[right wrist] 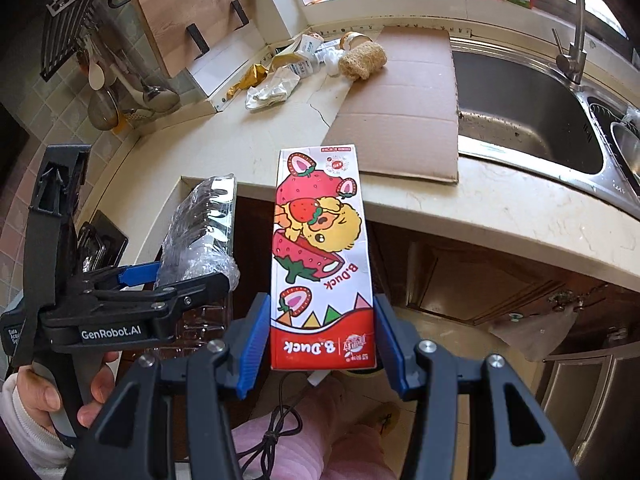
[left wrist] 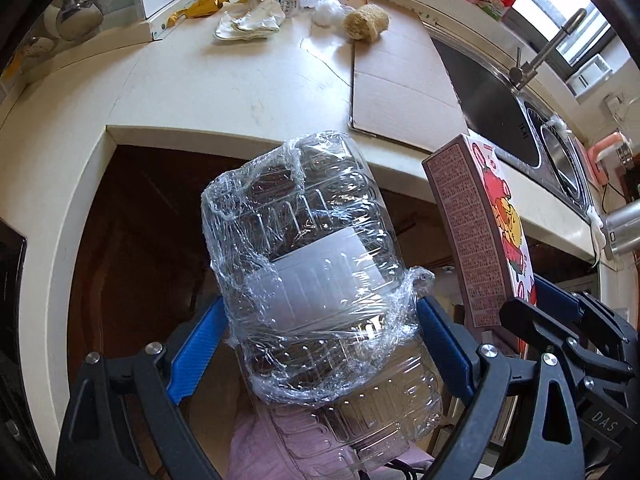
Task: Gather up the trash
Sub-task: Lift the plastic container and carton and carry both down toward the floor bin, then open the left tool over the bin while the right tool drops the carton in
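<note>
Two grips full: left gripper (left wrist: 320, 356) clamped wide on crinkly film-wrapped clear plastic container (left wrist: 308, 248), right gripper (right wrist: 322, 340) clamped on glossy strawberry carton (right wrist: 318, 248), long axes pointing away from fingers. Remaining crumpled wrappers (right wrist: 276, 80) far back on countertop (right wrist: 240, 136), left of cardboard sheet (right wrist: 404, 120).

Glossy carton (right wrist: 322, 256), crinkled clear-plastic container (left wrist: 316, 264)

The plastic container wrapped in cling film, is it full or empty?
Empty, as far as shows: the plastic container in the left tool is see-through, with only the dark cabinet visible behind it.
</note>
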### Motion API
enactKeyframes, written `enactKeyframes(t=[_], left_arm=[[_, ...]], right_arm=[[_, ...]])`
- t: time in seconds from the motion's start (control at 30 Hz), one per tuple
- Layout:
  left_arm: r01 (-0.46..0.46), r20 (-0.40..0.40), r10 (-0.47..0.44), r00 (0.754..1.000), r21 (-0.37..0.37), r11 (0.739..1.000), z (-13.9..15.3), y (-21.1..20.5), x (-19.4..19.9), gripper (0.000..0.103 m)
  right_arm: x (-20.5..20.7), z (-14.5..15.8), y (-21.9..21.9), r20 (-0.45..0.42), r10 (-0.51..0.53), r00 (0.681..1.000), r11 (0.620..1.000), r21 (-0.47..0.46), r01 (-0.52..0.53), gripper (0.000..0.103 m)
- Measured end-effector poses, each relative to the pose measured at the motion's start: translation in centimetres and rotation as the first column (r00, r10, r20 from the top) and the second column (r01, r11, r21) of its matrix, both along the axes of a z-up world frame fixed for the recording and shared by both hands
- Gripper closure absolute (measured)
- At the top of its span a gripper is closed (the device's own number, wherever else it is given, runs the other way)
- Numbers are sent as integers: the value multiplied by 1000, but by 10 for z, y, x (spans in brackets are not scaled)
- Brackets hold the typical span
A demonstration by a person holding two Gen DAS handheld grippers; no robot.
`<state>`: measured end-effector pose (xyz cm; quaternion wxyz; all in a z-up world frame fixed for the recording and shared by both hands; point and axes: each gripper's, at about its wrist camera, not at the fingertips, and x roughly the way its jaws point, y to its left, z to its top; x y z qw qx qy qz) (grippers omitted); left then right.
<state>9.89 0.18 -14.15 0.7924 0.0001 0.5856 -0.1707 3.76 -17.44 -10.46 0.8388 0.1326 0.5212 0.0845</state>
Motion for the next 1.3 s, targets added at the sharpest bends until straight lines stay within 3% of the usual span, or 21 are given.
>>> enactKeyframes(t=[0.37,0.47,0.63,0.8,0.97,1.17,1.3], left_arm=[[85,-74,-82,994,32,996,-41,-23,-30,10],[89,-112,-84,990,36,995,-57,-20,-30,15],[85,-172,-77,982,40,996,-95,-16,-27,15],[82,-218,-74,973,26,996,-154,-19,-13,15],[54,-303,-46,952,16,998,-230,-14,-1,15],[-29,-396,32,918,14,999,-319,-5,17,15],[-69,-443,59,895,-6,998,-362,-3,37,15]], right_arm=[[-29,-53,-8,-103,15,995,999,41,-11,52],[-31,-72,-8,-141,8,990,998,55,-1,52],[-29,-106,-7,-206,-2,979,997,77,18,52],[-20,-150,-6,-258,-13,966,997,76,33,52],[-7,-220,-7,-352,-44,935,994,79,77,52],[5,-314,-2,-500,-86,862,989,60,133,52],[10,-357,3,-560,-96,823,989,38,141,52]])
